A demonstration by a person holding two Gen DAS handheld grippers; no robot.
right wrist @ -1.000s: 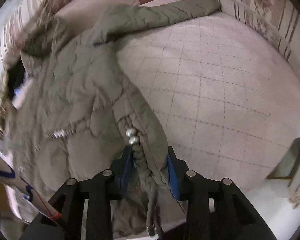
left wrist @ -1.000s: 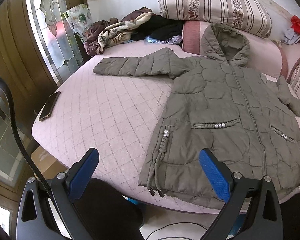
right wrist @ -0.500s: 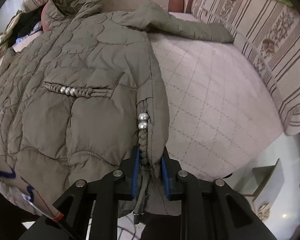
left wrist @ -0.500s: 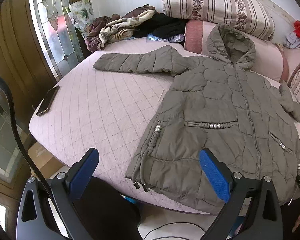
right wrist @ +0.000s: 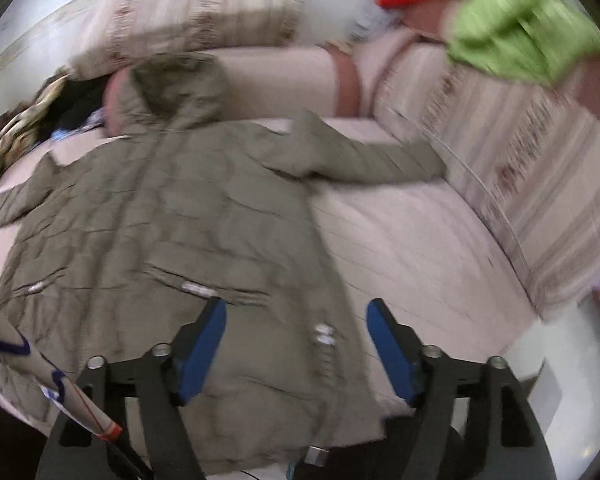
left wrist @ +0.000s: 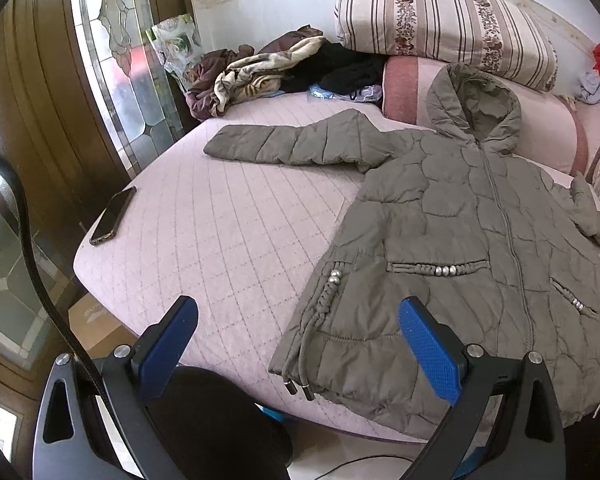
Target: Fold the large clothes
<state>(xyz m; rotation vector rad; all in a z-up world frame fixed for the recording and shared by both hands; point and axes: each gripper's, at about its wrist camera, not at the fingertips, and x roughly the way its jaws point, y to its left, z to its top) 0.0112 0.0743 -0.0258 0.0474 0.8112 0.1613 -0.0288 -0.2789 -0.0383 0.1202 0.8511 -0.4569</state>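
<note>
An olive quilted hooded coat (left wrist: pixel 460 248) lies flat, front up and zipped, on the pink quilted bed (left wrist: pixel 220 232), both sleeves spread out. My left gripper (left wrist: pixel 296 332) is open and empty, above the bed's near edge beside the coat's lower left hem. The right wrist view is blurred: the coat (right wrist: pixel 172 224) lies spread below, and my right gripper (right wrist: pixel 296 344) is open and empty, just above the hem's right corner.
A phone (left wrist: pixel 114 214) lies at the bed's left edge. A pile of clothes (left wrist: pixel 276 72) and striped bolsters (left wrist: pixel 444 28) sit at the head. A striped cushion (right wrist: pixel 520 184) with a green cloth (right wrist: pixel 520 28) lines the right side. Glass doors (left wrist: pixel 112 80) stand left.
My right gripper has let go of the coat's right hem, opened and pulled back. The left gripper stays open and has shifted slightly relative to the coat.
</note>
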